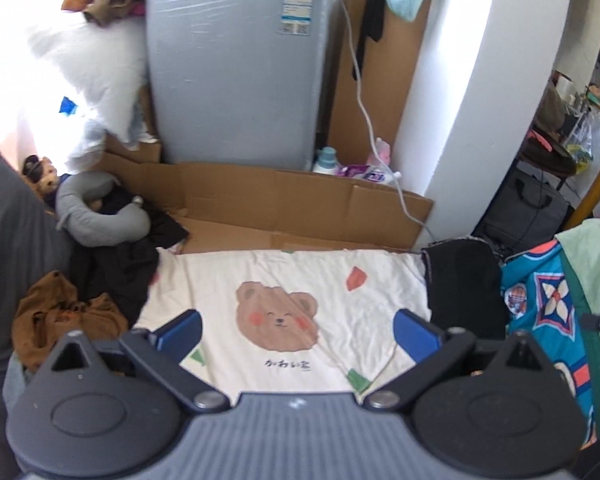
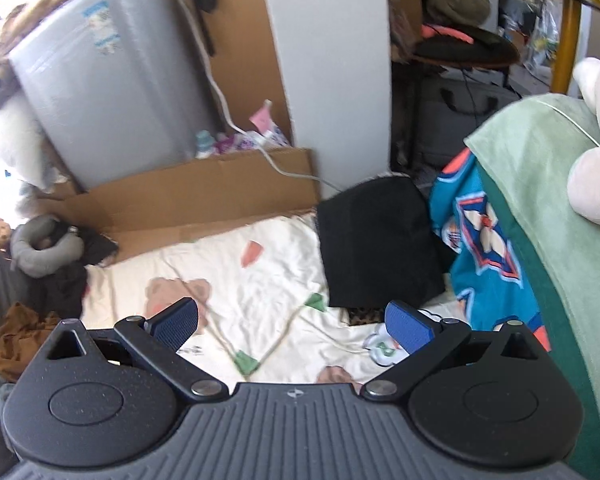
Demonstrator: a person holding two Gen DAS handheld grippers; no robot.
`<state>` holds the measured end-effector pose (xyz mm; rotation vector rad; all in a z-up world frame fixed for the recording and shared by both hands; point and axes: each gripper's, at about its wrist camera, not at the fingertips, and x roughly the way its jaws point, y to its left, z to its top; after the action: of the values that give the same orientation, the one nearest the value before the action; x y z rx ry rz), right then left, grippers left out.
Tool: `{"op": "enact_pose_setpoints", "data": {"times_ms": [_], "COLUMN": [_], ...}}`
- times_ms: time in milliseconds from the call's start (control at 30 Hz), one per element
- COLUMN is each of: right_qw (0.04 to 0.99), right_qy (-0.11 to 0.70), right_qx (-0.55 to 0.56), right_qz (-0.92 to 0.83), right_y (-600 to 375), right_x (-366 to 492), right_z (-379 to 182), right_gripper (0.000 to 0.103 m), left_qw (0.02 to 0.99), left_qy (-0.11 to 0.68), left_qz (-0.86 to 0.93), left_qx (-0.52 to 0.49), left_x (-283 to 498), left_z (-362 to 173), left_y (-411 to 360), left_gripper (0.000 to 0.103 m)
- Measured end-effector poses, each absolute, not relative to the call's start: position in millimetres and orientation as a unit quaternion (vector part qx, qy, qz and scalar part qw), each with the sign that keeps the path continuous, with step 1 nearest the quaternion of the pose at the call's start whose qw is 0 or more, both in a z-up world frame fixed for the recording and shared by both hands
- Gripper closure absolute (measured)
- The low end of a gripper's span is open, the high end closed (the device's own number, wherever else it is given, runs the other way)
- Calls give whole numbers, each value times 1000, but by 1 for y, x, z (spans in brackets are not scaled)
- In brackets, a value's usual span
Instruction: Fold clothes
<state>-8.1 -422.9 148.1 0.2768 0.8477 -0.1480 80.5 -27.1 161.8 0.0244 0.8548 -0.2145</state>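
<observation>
While both gape empty: left tool (image 1: 298, 330) | right tool (image 2: 292, 326) | bear sheet (image 1: 220, 280) script unreadable

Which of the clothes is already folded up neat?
The black garment at the right edge of the bear sheet lies flat and squared. The brown one and the other black one lie crumpled at the left.

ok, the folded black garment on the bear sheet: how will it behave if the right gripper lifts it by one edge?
The black garment lies flat in soft layers, so it is probably floppy and would unfold. It looks light. The wrinkled bear sheet beneath may drag along.
</observation>
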Motion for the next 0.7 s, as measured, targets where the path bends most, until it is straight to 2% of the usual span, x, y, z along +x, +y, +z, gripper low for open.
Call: {"op": "enact_pose_setpoints", "data": {"times_ms": [300, 700], "right_qw": [902, 905], "right_qy": [402, 409], "right_qx": [146, 117], "right_qz": [-58, -10], "right_y": [-396, -370], "right_x": [-35, -39], "right_z": [140, 110], "right_gripper": [0, 0], "left_qw": [909, 913], "left_qy": [407, 409], "left_qz": [-82, -5], "left_qx": [27, 1], "left_x": [30, 4], "left_z": [150, 120], "left_y": [15, 64], "left_gripper": [0, 0]}}
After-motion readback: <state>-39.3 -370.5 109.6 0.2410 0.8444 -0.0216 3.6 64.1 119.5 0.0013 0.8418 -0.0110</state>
